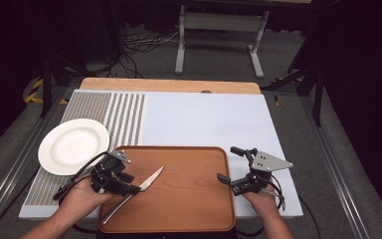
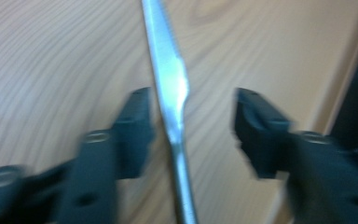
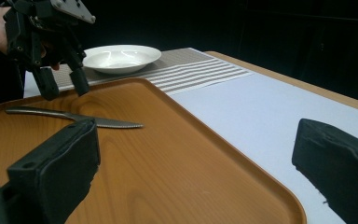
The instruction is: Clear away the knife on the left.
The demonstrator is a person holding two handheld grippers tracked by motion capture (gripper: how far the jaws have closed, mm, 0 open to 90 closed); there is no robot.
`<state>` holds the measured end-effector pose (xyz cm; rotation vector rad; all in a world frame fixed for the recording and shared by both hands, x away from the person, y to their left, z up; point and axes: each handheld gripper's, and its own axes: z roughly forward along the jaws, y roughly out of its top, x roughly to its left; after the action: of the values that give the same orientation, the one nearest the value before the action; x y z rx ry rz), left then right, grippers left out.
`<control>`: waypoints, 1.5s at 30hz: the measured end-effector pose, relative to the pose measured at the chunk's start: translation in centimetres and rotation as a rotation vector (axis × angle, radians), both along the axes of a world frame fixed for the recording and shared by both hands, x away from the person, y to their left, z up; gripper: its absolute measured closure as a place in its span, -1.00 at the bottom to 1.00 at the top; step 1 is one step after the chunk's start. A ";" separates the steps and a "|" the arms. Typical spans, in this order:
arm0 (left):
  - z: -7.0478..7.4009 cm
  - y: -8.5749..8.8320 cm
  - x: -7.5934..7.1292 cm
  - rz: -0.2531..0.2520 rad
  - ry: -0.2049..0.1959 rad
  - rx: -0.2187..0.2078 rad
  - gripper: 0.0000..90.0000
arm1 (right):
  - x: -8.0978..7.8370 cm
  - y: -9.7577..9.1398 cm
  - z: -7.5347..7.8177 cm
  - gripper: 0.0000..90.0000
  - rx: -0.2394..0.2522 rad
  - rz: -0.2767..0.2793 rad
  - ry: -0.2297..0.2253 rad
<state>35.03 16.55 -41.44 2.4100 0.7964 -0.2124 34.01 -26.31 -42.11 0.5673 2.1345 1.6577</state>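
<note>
A metal table knife (image 1: pixel 138 191) lies slantwise on the left half of a brown wooden tray (image 1: pixel 189 204), blade pointing up and right. My left gripper (image 1: pixel 132 183) hovers just over its middle, open. In the left gripper view the knife (image 2: pixel 168 84) runs between the two spread jaws of that gripper (image 2: pixel 191 135), closer to the left one, and neither jaw presses it. My right gripper (image 1: pixel 227 163) stands open at the tray's right rim, nothing between its jaws. The right gripper view shows its own wide-open jaws (image 3: pixel 196 163), the knife (image 3: pixel 79 118) and the left gripper (image 3: pixel 51 42) beyond.
A white plate (image 1: pixel 72 146) sits on the striped part of a pale mat (image 1: pixel 204 119), left of the tray; it also appears far off as the plate (image 3: pixel 121 57). The wooden table edge (image 1: pixel 169 85) lies behind. Floor cables and a metal stand are past the table.
</note>
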 end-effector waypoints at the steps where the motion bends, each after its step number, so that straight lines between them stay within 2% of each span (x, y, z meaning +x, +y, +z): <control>1: 0.0 0.0 0.0 0.000 0.000 0.000 0.42 | 0.0 0.0 0.0 -0.97 0.000 0.000 0.000; 2: 0.1 0.0 0.0 -0.014 0.008 -0.015 0.42 | 0.0 0.0 0.0 -0.97 0.001 0.000 0.001; 3: 0.1 -0.1 -0.1 -0.025 -0.004 -0.022 0.70 | 0.0 0.0 0.0 -0.97 0.002 0.002 0.000; 4: 0.2 -0.3 -0.3 -0.048 -0.028 -0.018 0.84 | 0.0 0.0 0.0 -0.97 0.002 0.002 -0.001; 5: 0.2 -0.3 -0.3 -0.048 -0.028 -0.018 0.96 | 0.0 0.0 0.0 -0.97 0.002 0.002 -0.001; 6: 0.2 -0.4 -0.3 -0.063 -0.057 -0.010 0.96 | 0.0 0.0 0.0 -0.97 0.002 0.003 0.000; 8: 0.1 -0.7 -0.5 -0.077 -0.068 -0.007 1.00 | 0.0 0.0 0.0 -0.97 0.002 0.002 0.000; 9: 0.0 -1.1 -0.7 -0.091 -0.098 0.010 1.00 | 0.0 0.0 0.0 -0.97 0.002 0.002 0.000; 16: -0.9 -2.2 -0.9 -0.142 -0.138 0.041 1.00 | 0.0 0.0 0.0 -0.97 0.000 0.002 -0.001; 18: -1.2 -2.4 -0.9 -0.152 -0.133 0.046 1.00 | 0.0 0.0 0.0 -0.97 0.002 0.003 -0.002; 21: -1.5 -2.7 -0.9 -0.162 -0.134 0.073 1.00 | 0.0 0.0 0.0 -0.97 0.000 0.002 -0.002; 22: -1.6 -2.8 -0.9 -0.170 -0.126 0.094 1.00 | 0.0 0.0 0.0 -0.97 0.001 0.002 -0.001; 25: -1.7 -2.8 -0.9 -0.175 -0.128 0.108 1.00 | 0.0 0.1 0.0 -0.97 0.002 0.004 -0.003; 29: -2.0 -2.7 -0.7 -0.178 -0.097 0.122 1.00 | 0.0 0.1 0.0 -0.97 0.000 0.004 -0.002; 35: -2.4 -2.8 -0.6 -0.186 -0.080 0.148 1.00 | 0.0 0.1 0.0 -0.97 -0.002 0.006 -0.003; 39: -2.4 -2.7 -0.5 -0.183 -0.063 0.148 1.00 | 0.0 0.1 0.0 -0.97 -0.001 0.004 -0.004; 45: -2.4 -2.6 -0.5 -0.181 -0.060 0.149 1.00 | 0.0 0.1 0.0 -0.97 -0.008 0.006 -0.003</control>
<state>34.50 13.91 -43.84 2.6185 0.5852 -0.1552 33.96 -26.23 -42.12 0.5566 2.1417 1.6511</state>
